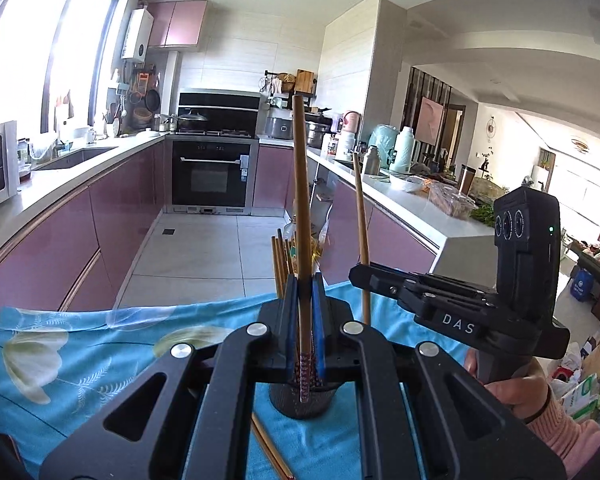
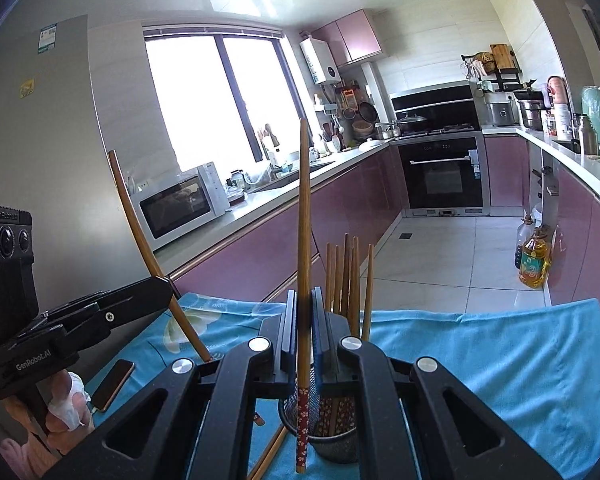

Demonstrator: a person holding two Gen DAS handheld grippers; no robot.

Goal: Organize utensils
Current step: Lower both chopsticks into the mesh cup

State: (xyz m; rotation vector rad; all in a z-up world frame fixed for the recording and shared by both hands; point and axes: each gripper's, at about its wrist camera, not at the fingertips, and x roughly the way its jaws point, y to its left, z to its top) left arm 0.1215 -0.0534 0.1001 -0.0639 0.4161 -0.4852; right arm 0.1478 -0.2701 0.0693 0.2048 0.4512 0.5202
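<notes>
My left gripper (image 1: pixel 305 284) is shut on a wooden chopstick (image 1: pixel 302 208) held upright, its patterned red end just above a black mesh holder (image 1: pixel 303 404) on the blue cloth. My right gripper (image 2: pixel 304 300) is shut on another upright chopstick (image 2: pixel 304 240), its patterned end beside the mesh holder (image 2: pixel 332 444). Several chopsticks (image 2: pixel 348 276) stand in the holder. Each gripper shows in the other's view: the right gripper (image 1: pixel 358 272) and the left gripper (image 2: pixel 168 280). A loose chopstick (image 1: pixel 270 450) lies on the cloth by the holder.
The blue floral tablecloth (image 1: pixel 80 352) covers the table. A phone (image 2: pixel 112 384) lies on it at the left. Pink kitchen cabinets (image 1: pixel 80 232) and counters line both sides; an oil bottle (image 2: pixel 534 260) stands on the tiled floor.
</notes>
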